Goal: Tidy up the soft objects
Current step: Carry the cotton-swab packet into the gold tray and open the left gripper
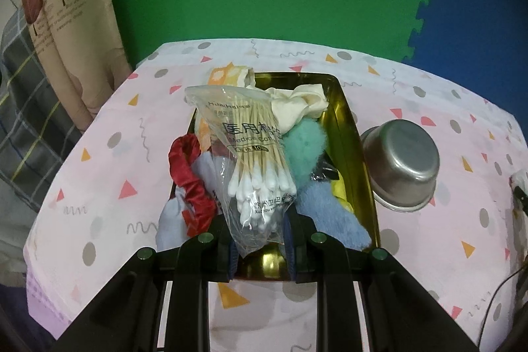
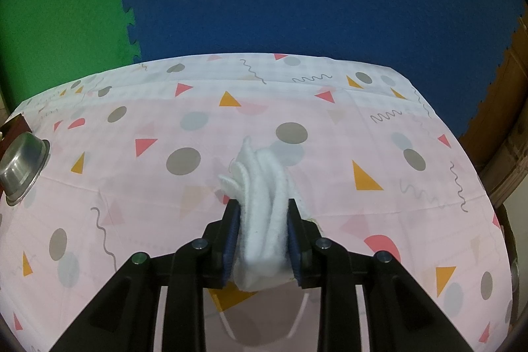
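While the left gripper [image 1: 260, 240] pinches the lower end of a clear bag of cotton swabs [image 1: 244, 154], the bag stretches straight ahead from the fingers, its long axis running along the length of a gold metal tray [image 1: 349, 134] on the counter [image 1: 99, 160]. The fingers are pressed close on the plastic, one on each side of the bag's bottom edge. The bag sits above the middle of the tray, over a heap of soft things: a red scrunchie [image 1: 189, 183] to its left, a teal pompom [image 1: 305, 147] and a cream scrunchie [image 1: 297, 103] to its right and beyond, and a blue fuzzy cloth [image 1: 330, 213] at the near right. Whether the bag rests on the heap or hangs just over it cannot be told. A steel bowl [image 1: 401, 165] lies upside down on the counter just right of the tray.

The right gripper [image 2: 264, 236] holds a bundle of white cotton pads [image 2: 262, 203] between its fingers, which press on both sides of the bundle. The pads stick out forward and slightly left from the fingers, over the patterned cloth covering the counter. From this view the steel bowl shows at the far left edge, so the tray lies well to the left of the right hand.

The left hand is the nearer one to the tray; judging by this, the bag needs only a release, while the pads need a carry leftward.
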Available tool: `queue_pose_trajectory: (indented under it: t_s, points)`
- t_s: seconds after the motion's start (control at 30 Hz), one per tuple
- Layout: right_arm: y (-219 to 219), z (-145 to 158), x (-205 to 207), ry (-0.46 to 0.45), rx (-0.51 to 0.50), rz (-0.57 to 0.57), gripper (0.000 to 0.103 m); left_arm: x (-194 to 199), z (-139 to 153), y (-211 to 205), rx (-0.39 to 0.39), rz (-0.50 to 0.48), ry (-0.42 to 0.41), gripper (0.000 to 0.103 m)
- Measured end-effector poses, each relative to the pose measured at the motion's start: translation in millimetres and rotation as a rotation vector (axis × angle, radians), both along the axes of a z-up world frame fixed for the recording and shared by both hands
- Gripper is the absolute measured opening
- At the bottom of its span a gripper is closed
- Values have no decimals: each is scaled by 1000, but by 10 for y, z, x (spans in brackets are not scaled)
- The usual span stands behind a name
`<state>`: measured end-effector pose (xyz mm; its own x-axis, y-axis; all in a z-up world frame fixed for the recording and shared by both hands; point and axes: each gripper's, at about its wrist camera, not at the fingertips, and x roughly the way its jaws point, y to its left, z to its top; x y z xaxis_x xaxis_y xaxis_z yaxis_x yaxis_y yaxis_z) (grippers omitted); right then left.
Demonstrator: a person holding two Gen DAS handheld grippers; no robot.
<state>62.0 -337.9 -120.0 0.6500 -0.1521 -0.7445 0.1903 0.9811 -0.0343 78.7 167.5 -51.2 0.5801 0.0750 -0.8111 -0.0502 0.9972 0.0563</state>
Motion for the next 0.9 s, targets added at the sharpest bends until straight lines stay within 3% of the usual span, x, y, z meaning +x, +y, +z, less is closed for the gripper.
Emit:
queue_pose_trajectory:
  t_s: [0.6, 0.8, 0.9]
  points:
    - [7, -3, 9, 3, -6, 1, 28, 391, -146, -33, 31, -5, 24, 21]
    - [11, -1, 11, 4, -8, 2, 28, 380, -165, -70, 59, -19, 25, 25]
    - [13, -4, 12, 5, -13, 2, 28, 369, -170, -60, 56, -16, 28, 32]
